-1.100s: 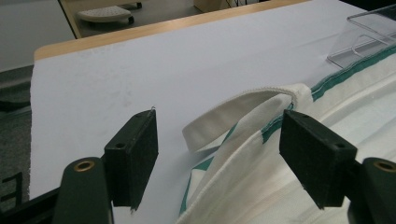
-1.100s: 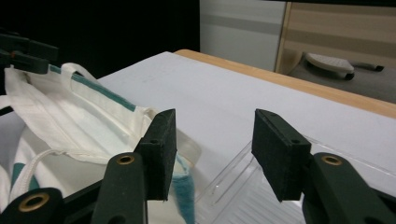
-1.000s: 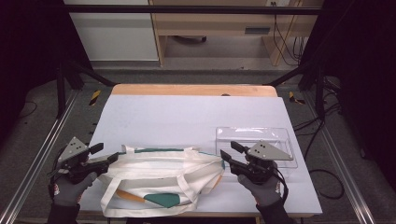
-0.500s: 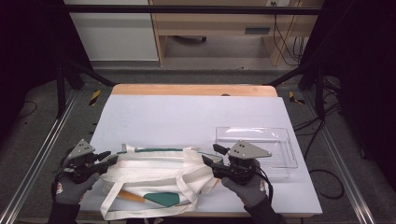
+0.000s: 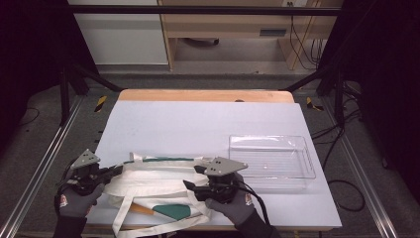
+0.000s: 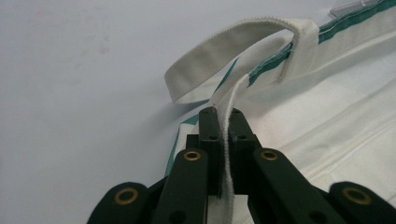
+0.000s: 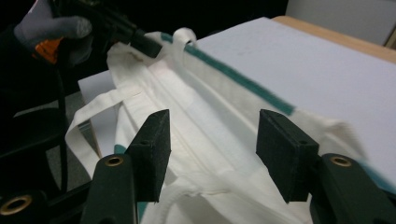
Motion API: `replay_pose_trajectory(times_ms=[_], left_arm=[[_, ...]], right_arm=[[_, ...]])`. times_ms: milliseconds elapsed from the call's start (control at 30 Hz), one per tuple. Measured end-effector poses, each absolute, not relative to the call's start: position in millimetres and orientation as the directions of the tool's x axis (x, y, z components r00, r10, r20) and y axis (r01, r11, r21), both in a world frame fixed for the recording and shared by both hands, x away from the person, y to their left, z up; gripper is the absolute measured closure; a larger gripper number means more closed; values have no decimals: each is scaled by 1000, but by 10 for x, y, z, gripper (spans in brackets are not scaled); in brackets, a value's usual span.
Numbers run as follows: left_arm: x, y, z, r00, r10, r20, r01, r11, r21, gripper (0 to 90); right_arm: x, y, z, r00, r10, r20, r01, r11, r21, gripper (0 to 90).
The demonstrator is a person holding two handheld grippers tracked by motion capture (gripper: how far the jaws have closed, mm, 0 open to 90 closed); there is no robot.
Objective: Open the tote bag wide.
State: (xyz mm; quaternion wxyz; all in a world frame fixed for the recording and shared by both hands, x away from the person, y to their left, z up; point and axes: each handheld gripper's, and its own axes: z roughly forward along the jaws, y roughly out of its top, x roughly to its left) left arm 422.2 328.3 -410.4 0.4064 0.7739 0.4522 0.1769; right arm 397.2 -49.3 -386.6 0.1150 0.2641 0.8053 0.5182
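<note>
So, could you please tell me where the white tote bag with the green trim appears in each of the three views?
High view: the tote bag lies at the table's near edge, between the two grippers.
Left gripper view: it spreads across the right half, its edge pinched in the shut left gripper.
Right gripper view: it lies under and beyond the open right gripper, centre.
Shared landmark: the green trim along the bag's top edge.

Grey knit gloves with an orange-and-white patch at the cuff are worn on both hands. Each hand-held gripper, left (image 5: 115, 171) and right (image 5: 192, 177), is built of black jaws with brass-ringed screws, topped by a grey three-cornered plate, with a black cable trailing behind.
</note>
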Motion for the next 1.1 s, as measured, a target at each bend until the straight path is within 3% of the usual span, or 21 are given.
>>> replay_pose_trajectory(times_ms=[500,600,667,767,800,833,967,1033,1067,1100], left_arm=[[4215,3287,-4126,514,851,-113,553,-227,802,867],[4214,3287,-4129,515,850,-110,550,-229,803,867],[4213,3280,-4131,517,850,-97,547,-241,802,867],[4212,3271,-4134,514,853,-92,546,-243,802,866],[4212,3271,-4134,514,853,-92,546,-243,802,865],[4215,3275,-4136,514,853,-96,549,-241,800,863],[4221,3274,-4136,512,854,-90,543,-241,805,847],[4238,3293,-4126,516,851,-96,528,-228,818,733],[4250,3309,-4114,521,846,-112,521,-211,827,733],[4264,3311,-4102,528,840,-124,515,-201,833,641]], right_arm=[[3994,-164,-4316,-848,528,42,327,460,826,337],[4001,-151,-4378,-846,532,38,324,456,829,396],[4003,-158,-4396,-844,536,17,310,462,831,542],[4005,-176,-4396,-842,539,17,313,462,830,664],[4005,-176,-4396,-842,539,17,313,462,830,664],[4002,-189,-4386,-828,561,-12,309,474,825,843],[4034,-232,-4392,-828,560,16,324,455,829,894],[4039,-246,-4362,-835,549,30,327,451,831,900],[4041,-257,-4334,-842,538,36,323,448,833,900],[4039,-272,-4278,-837,547,26,303,424,854,811]])
